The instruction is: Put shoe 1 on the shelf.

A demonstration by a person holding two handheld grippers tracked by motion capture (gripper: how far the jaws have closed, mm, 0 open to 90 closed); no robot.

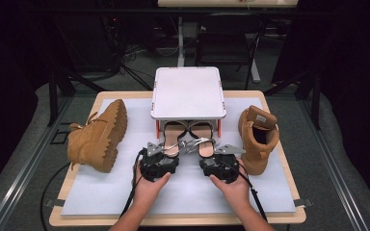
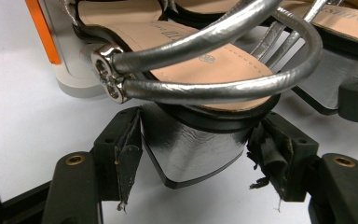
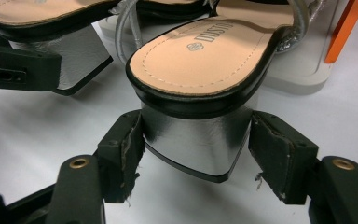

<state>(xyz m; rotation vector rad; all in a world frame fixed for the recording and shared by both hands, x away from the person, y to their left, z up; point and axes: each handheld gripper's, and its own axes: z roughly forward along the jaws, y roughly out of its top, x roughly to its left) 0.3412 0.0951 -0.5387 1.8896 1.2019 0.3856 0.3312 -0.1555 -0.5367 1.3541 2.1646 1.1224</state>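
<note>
Under the white rack [image 1: 188, 91], two silver sandals: left gripper [image 1: 159, 155] fingers clamp one sandal's heel [image 2: 191, 149], right gripper [image 1: 220, 159] fingers clamp the other heel [image 3: 196, 140].

Glossy silver sandals, matt black tools, suede-like boots

The left sandal [image 2: 200, 70] has shiny, faintly creased silver straps, a polished metal ring, a matt stitched tan insole and a mirror-like block heel; the right sandal [image 3: 200, 65] looks the same. Frayed black rubbery pads line the matt plastic left tool [image 2: 191, 158] and right tool [image 3: 196, 158], each with brass-coloured rivets. At 9 and 3 o'clock, the tan boots [image 1: 99, 134] look napped with rough lugged soles. The bench [image 1: 82, 217] edge is pale wood under a smooth white sheet [image 1: 188, 192].
</note>
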